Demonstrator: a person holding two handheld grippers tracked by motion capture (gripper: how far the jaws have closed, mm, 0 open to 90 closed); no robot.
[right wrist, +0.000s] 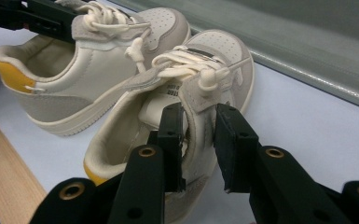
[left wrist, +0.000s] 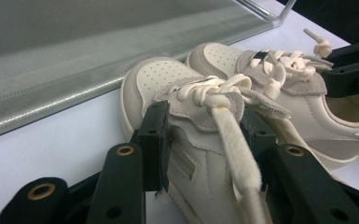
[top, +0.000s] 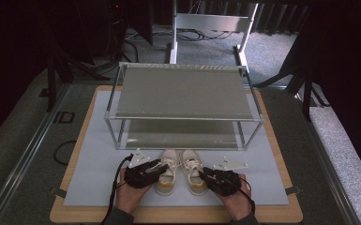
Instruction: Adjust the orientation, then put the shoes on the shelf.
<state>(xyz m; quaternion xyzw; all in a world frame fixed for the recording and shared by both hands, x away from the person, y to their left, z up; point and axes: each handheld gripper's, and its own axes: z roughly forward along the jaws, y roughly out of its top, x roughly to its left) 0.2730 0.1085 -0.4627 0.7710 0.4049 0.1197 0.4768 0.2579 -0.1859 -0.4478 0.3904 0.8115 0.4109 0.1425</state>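
Observation:
A pair of small cream shoes with yellow heels stands side by side on the white mat [top: 94,178], toes toward the rack. My left gripper [top: 161,168] reaches in from the left over the left shoe [top: 169,158]. In the left gripper view its jaws [left wrist: 205,130] clamp that shoe [left wrist: 158,79] across the laced upper, one pad on the outer side, the other behind the tongue. My right gripper [top: 202,174] is at the right shoe [top: 193,165]. In the right gripper view its jaws [right wrist: 199,140] pinch that shoe's [right wrist: 224,51] side wall, one inside the opening, one outside.
A two-tier metal rack [top: 183,93] with grey shelves stands just beyond the shoes. The mat lies on a wooden board [top: 169,216] whose front edge is near the person's hands. Dark floor, cables and a stand lie farther back.

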